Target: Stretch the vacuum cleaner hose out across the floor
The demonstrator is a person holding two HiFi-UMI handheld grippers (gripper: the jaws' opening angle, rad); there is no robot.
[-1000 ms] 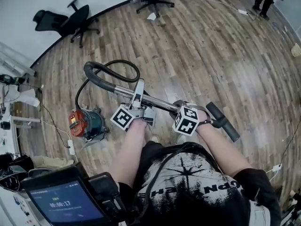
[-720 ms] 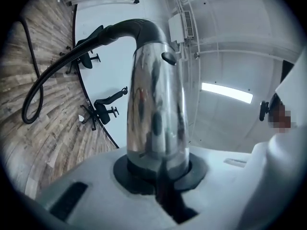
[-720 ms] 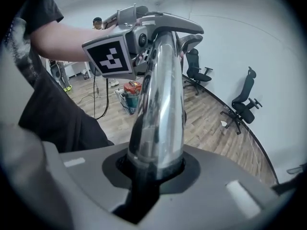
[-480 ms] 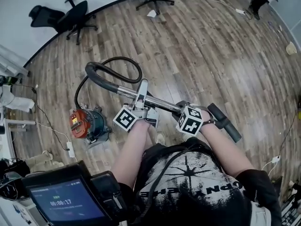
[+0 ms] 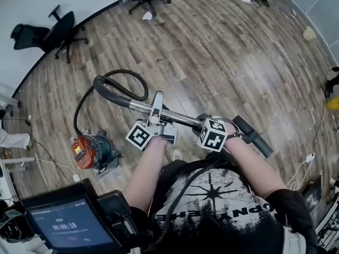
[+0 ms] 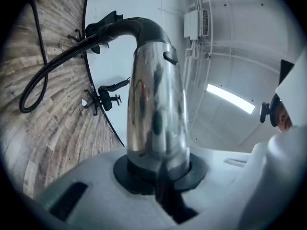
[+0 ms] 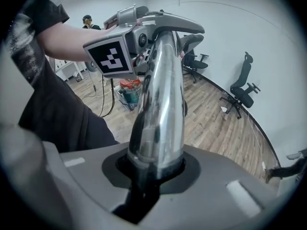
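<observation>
Head view: our left gripper (image 5: 157,112) and right gripper (image 5: 206,125) clamp the stiff, slick metal tube (image 5: 177,116); we judge the soft hose (image 5: 83,103) trails lightly behind.

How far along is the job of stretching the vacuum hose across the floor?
Done: the left gripper and right gripper are shut on the chrome wand. In hand: the wand is held above the floor. Left: the hose still curls in a loop back to the orange canister, so it isn't stretched.

Blk hose (image 6: 67,55); chrome wand (image 5: 183,119); orange/teal vac (image 5: 92,151); wood-grain floor (image 5: 228,62)
</observation>
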